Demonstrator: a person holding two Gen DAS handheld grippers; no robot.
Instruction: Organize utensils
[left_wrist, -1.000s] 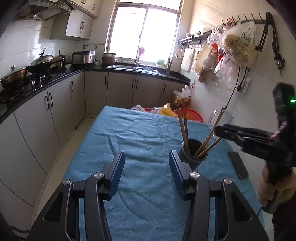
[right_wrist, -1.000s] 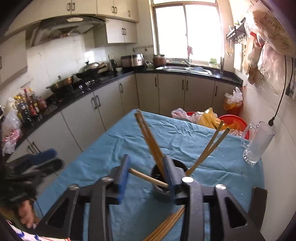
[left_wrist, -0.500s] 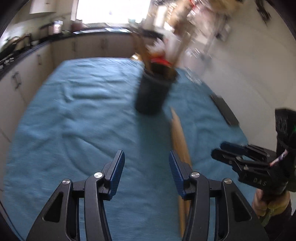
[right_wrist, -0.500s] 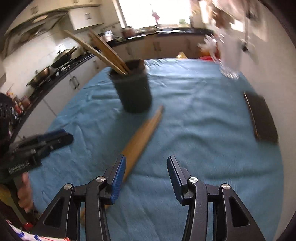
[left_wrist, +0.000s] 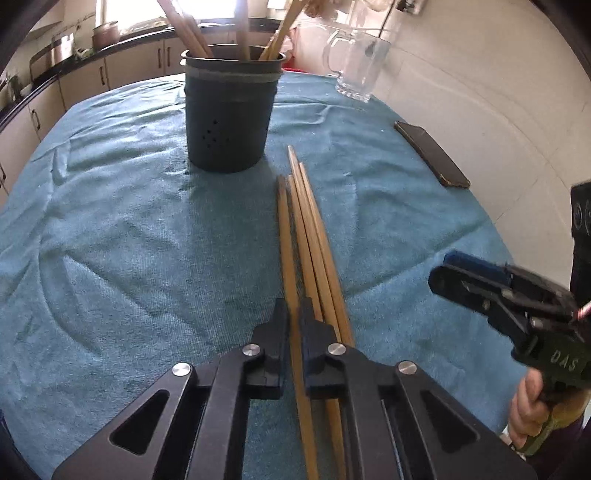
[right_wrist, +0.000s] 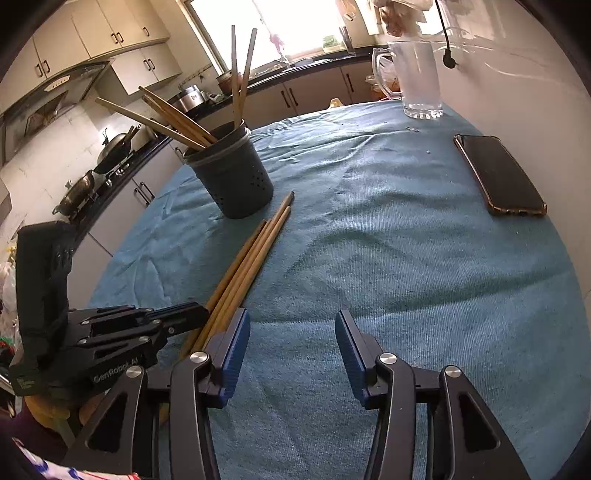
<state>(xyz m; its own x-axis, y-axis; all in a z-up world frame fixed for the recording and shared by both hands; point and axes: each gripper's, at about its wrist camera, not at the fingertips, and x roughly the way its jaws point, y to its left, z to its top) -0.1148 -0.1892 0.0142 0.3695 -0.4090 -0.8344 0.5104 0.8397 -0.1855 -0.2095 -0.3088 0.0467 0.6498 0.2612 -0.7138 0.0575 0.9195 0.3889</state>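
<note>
Several wooden chopsticks (left_wrist: 308, 229) lie side by side on the blue towel (left_wrist: 129, 240), pointing at a dark holder cup (left_wrist: 231, 110) that holds several more chopsticks. My left gripper (left_wrist: 291, 314) is shut on the leftmost chopstick near its thick end. In the right wrist view the same bundle (right_wrist: 251, 258) and cup (right_wrist: 232, 173) show, with the left gripper (right_wrist: 195, 312) at the bundle's near end. My right gripper (right_wrist: 291, 332) is open and empty over the towel, right of the bundle; it also shows in the left wrist view (left_wrist: 461, 273).
A black phone (right_wrist: 498, 173) lies on the towel at the right, near the wall. A glass mug (right_wrist: 417, 81) stands at the far right corner. Kitchen cabinets and a stove with pans run along the left.
Both grippers dropped low toward the loose chopsticks. My left gripper went from open to shut on one chopstick. My right gripper stays open.
</note>
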